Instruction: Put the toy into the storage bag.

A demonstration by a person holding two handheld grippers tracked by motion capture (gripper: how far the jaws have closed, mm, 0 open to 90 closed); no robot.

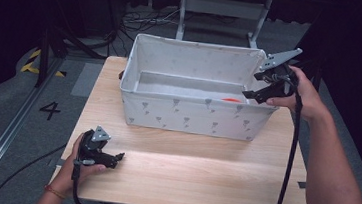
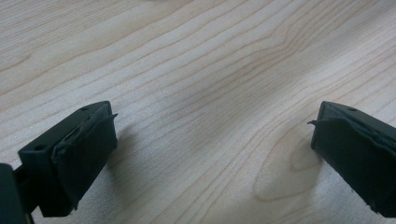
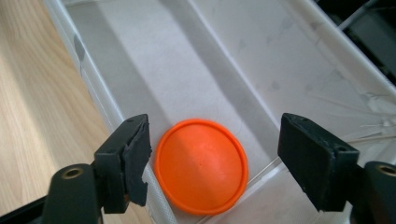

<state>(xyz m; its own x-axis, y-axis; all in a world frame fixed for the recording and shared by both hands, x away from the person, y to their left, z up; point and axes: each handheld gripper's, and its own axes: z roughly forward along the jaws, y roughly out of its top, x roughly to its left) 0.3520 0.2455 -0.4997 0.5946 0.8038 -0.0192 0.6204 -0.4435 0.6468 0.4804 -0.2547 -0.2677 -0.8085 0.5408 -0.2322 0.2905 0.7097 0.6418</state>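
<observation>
High view: a white fabric storage box with a grey printed pattern (image 1: 188,113) stands on the light wooden desk (image 1: 202,177), toward its far half. The right claw (image 1: 263,92) hangs over the box's right end, at the near right corner, held in the person's right hand (image 1: 302,96), its cable trailing down toward the desk's near edge. A sliver of a flat round orange plastic disc (image 1: 230,100) shows on the box floor just below that claw.

Right gripper view: the orange disc (image 3: 201,165) lies flat on the white floor of the box, in the corner against the near wall. The right claw (image 3: 215,161) is released, jaws spread wide, one to either side of the disc. They look to hang above it, not touching; nothing is gripped.

Left gripper view: the left claw (image 2: 212,154) is likewise released, jaws wide apart, bare wood grain between them.

High view again: the left claw (image 1: 113,158) sits low at the desk's near left corner, in the person's left hand (image 1: 79,170), well apart from the box.
</observation>
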